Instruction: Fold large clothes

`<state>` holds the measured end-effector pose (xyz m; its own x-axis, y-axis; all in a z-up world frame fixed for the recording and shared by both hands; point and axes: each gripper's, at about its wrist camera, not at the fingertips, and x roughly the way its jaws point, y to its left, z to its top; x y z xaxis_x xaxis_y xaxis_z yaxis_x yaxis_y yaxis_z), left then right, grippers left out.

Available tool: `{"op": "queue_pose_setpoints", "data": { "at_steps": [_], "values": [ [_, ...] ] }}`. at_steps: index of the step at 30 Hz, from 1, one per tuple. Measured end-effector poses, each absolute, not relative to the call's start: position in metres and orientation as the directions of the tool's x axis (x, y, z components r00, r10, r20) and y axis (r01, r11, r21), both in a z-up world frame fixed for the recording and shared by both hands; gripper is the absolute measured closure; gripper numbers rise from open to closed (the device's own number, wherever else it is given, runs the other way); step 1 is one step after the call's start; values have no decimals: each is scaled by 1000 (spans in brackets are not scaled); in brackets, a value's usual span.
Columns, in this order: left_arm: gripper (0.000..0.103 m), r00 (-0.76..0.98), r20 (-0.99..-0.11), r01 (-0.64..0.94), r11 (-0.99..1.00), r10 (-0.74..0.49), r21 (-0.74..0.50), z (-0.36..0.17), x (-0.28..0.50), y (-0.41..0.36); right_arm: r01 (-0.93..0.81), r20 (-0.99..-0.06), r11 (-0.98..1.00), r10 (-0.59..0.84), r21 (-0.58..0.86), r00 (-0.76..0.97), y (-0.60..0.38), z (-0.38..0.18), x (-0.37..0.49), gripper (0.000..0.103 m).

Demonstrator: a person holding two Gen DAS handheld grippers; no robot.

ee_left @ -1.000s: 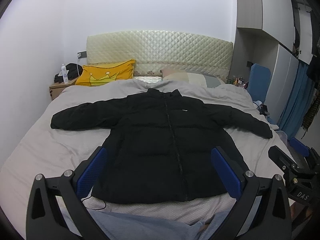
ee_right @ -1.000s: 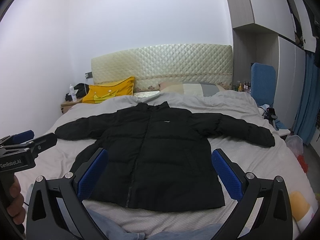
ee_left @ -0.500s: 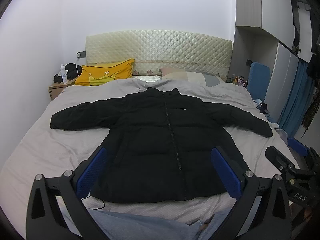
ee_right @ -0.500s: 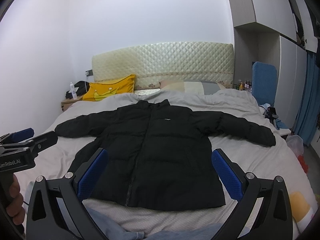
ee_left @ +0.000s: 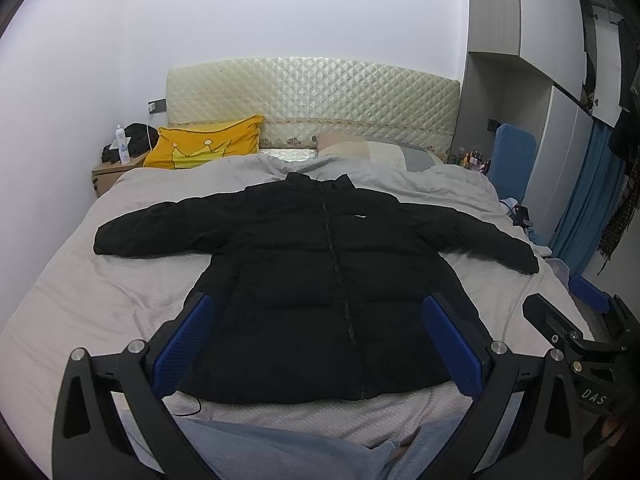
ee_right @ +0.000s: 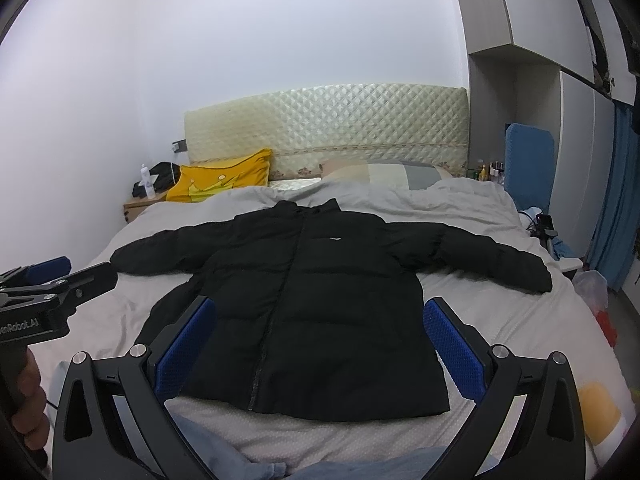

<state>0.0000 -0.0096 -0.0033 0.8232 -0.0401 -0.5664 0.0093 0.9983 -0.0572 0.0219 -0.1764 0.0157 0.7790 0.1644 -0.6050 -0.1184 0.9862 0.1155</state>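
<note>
Lying flat and face up across a grey bedspread (ee_left: 100, 280), a black puffer jacket (ee_left: 320, 280) is seen zipped to the collar, both sleeves stretched out to the sides and its hem turned toward the foot of the bed. A small white logo (ee_right: 332, 239) is visible on the chest. The left gripper (ee_left: 318, 344) is held above the foot of the bed with its blue-padded fingers (ee_left: 182, 348) spread wide and nothing between them; the jacket's lower body is framed in the gap, though no contact with the fabric can be made out. The right gripper (ee_right: 320, 346) is held in the same way, jaws wide apart and empty, its blue pads (ee_right: 454, 348) framing the hem from slightly further right. Each tool is caught at the edge of the other's view, the left one gripped by a hand (ee_right: 24, 396) at the lower left of the right wrist view. A yellow pillow with a crown print (ee_left: 204, 148) and a pale striped pillow (ee_left: 372, 152) are propped against the quilted cream headboard (ee_left: 312, 96). A wooden nightstand (ee_left: 106, 174) beside the bed is seen carrying a white bottle (ee_left: 122, 146) and a dark bundle. A blue panel (ee_right: 528, 164) and blue curtains (ee_left: 588, 208) are seen along the right wall. Blue-grey cloth (ee_left: 280, 452) is bunched at the near edge of the bed, below both tools.
</note>
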Motion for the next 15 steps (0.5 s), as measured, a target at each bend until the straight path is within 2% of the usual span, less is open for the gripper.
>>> {"op": "queue_pose_setpoints", "data": {
  "at_steps": [15],
  "values": [
    [0, 817, -574, 13, 998, -50, -68, -9, 1, -10, -103, -612, 988, 154, 118, 776, -174, 12, 22, 0]
  ]
}}
